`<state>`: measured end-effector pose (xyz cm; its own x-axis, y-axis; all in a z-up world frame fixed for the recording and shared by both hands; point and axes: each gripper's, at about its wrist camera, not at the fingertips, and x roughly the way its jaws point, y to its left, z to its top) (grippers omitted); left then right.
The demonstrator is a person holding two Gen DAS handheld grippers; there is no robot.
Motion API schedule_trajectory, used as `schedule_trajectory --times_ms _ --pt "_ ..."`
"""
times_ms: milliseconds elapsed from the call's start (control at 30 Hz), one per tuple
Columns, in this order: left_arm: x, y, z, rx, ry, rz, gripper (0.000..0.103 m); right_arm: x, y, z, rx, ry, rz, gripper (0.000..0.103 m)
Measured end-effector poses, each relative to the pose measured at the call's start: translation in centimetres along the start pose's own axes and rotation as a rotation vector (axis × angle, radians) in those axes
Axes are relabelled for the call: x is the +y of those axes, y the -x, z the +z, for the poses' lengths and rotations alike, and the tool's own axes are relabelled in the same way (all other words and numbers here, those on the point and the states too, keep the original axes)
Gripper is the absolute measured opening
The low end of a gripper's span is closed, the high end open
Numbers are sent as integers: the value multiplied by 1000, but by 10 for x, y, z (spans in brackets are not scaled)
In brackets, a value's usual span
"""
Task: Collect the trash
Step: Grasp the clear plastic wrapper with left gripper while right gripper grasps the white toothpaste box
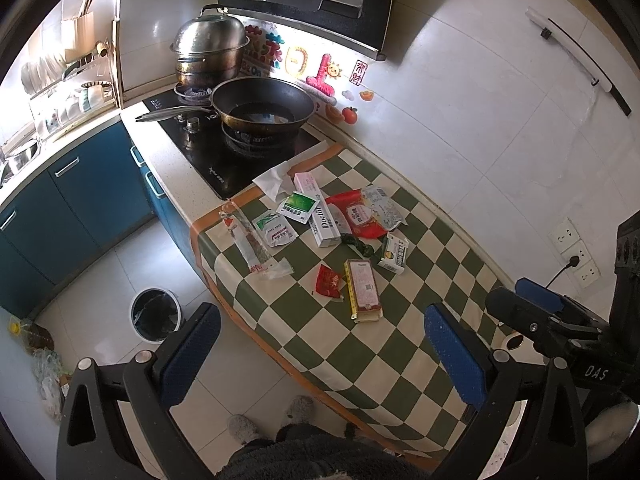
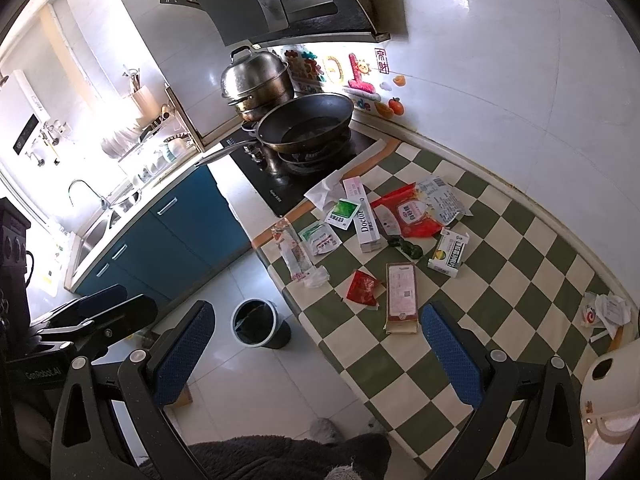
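Trash lies scattered on a green-and-cream checkered cloth (image 1: 400,340): a brown-and-pink box (image 1: 362,290), a red sachet (image 1: 328,282), a white "Doctor" box (image 1: 324,220), a red pouch (image 1: 356,214), a clear wrapper (image 1: 252,240), a small carton (image 1: 394,254) and a tissue (image 1: 274,182). A black-lined bin (image 1: 156,314) stands on the floor left of the counter. My left gripper (image 1: 322,318) hovers open above the cloth's near edge. My right gripper (image 2: 318,314) is also open, its right pad just short of the brown-and-pink box (image 2: 401,298). Neither holds anything.
A wok (image 1: 262,108) and a steel steamer pot (image 1: 210,50) sit on the black hob behind the trash. Blue cabinets (image 1: 80,200) and a sink (image 2: 92,236) line the left. Crumpled paper (image 2: 606,310) and a white appliance (image 2: 608,392) sit at the cloth's right end. A person's slippers (image 1: 300,410) stand below.
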<state>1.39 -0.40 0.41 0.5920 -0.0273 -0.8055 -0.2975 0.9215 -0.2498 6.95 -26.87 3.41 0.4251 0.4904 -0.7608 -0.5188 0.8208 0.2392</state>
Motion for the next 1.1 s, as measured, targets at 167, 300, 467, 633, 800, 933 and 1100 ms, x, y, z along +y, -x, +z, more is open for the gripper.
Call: schedule_trajectory --times_ms 167,300,467,633,800,933,1100 --pt "1 -26 11 -45 -78 259 103 -1 -19 -4 -8 -73 -97 103" --pt "27 -75 21 -34 -102 422 103 -29 -57 -9 2 -175 -174 103" --pt "77 -152 29 132 13 410 103 -65 -126 -14 64 -292 -253 103" --pt "122 -228 35 304 191 325 103 -99 -218 3 170 -307 -269 103" --pt "140 -307 49 450 342 238 102 -113 -312 45 255 -254 -250 98" --pt "140 -363 64 516 384 202 83 -112 -378 80 301 -209 -238 93" --pt "136 -411 71 554 358 237 25 -105 -445 107 375 -138 -234 84"
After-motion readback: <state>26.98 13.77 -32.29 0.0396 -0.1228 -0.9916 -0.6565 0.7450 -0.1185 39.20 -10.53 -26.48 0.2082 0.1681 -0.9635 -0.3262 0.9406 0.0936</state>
